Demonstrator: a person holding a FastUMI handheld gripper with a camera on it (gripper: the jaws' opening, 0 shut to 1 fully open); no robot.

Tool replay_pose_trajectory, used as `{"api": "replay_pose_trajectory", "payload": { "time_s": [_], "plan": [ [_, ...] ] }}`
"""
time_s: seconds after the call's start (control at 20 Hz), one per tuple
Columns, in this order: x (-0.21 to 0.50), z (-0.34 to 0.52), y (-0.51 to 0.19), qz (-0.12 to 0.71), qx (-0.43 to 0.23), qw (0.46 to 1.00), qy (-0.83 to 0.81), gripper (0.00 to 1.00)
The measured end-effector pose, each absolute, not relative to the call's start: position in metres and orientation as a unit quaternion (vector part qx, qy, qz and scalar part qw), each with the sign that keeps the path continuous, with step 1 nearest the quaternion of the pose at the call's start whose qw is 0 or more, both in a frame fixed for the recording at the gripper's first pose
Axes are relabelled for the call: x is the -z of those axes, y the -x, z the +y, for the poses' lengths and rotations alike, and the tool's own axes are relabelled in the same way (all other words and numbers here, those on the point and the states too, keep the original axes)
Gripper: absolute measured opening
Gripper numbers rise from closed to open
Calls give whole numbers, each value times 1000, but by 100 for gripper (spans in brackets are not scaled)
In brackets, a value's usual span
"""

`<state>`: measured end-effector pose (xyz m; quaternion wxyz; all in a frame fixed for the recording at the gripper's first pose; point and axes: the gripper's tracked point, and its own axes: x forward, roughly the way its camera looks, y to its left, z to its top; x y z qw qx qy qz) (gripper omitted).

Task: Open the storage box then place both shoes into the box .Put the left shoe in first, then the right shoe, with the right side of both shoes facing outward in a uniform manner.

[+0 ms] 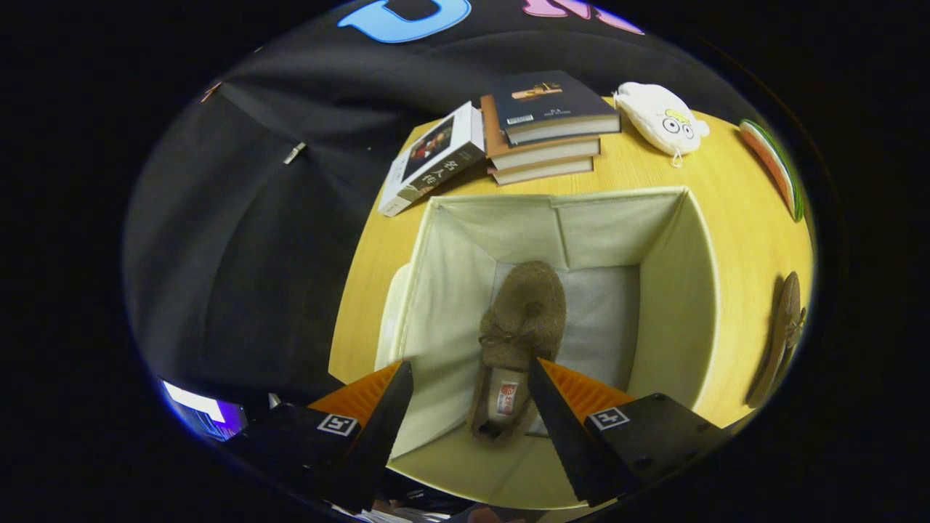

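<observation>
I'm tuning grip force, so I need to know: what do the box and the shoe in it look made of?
The box looks like cream fabric over stiff panels: matte, with stitched seams and creases. The shoe in it seems to be brown fuzzy suede or plush, with a soft nap and a small bow. The gripper is open above it.
</observation>
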<state>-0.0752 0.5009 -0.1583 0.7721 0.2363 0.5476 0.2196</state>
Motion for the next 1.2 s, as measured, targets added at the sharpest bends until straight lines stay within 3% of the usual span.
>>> {"api": "replay_pose_trajectory", "payload": {
  "time_s": [0.3, 0.6, 1.05, 1.2],
  "plan": [
    [105, 427, 53, 431, -240, 849, -188, 99],
    [108, 288, 48, 363, -174, 911, -85, 98],
    [222, 85, 110, 439, -17, 899, -2, 97],
    [265, 55, 130, 472, 3, 882, -12, 97]
  ]
}}
